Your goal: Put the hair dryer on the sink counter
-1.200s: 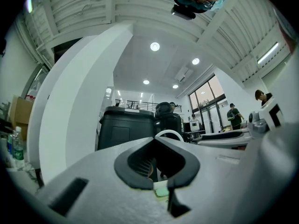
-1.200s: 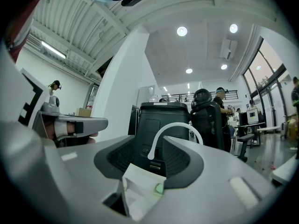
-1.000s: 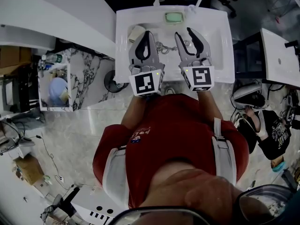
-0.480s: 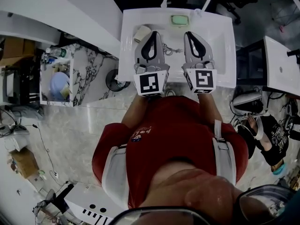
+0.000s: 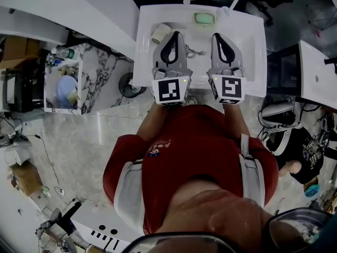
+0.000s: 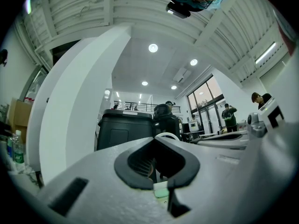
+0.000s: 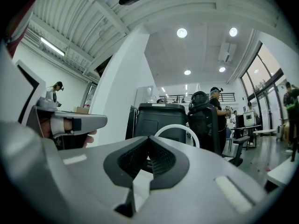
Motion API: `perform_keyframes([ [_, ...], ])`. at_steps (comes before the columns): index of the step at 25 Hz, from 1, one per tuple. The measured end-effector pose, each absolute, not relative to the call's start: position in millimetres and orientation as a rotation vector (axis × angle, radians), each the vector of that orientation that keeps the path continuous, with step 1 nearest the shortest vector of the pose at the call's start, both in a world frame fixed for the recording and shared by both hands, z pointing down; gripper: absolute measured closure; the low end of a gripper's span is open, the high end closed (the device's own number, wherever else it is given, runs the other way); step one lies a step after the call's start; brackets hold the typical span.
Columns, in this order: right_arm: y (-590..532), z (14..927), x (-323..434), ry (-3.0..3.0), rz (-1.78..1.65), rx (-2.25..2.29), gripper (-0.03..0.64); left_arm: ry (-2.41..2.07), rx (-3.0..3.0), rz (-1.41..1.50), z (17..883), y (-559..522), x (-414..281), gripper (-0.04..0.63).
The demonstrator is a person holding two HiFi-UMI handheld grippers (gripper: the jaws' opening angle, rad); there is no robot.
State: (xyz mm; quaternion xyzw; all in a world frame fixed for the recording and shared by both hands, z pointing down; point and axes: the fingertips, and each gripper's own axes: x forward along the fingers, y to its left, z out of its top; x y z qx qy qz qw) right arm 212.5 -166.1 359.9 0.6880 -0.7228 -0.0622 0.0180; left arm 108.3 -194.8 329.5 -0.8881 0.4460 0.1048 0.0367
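1. The sink counter (image 5: 145,46) lies at 12 o'clock in the head view, white, with a white arched faucet (image 7: 176,125) at its far edge.
2. The left gripper (image 5: 174,35) hangs over the basin with its jaws together at the tips and nothing between them. The left gripper view shows the same meeting point (image 6: 154,139).
3. The right gripper (image 5: 219,36) is held just beside it, at its 3 o'clock. Its jaws have just been closing and now meet with nothing between them, as the right gripper view confirms (image 7: 148,138).
4. A pale green pad (image 5: 205,18) sits on the counter's back rim, at 12 o'clock from the two grippers.
5. A beige cup (image 5: 160,33) lies at 10 o'clock of the left gripper, and a short chain (image 5: 196,51) lies in the basin between the two.
6. A marble-patterned shelf (image 5: 100,83) stands at 9 o'clock of the counter.
7. The hair dryer — I cannot make it out in any view, and neither gripper holds it.
8. The person's red shirt (image 5: 195,152) fills the 6 o'clock side of the head view.
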Motion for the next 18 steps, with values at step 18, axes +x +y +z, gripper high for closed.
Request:
perform_keyframes([
  [18, -171, 363, 203, -2.235, -0.178, 2.112, 0.615, 1.390, -2.722, 0.292, 335, -197, 97, 0.594],
])
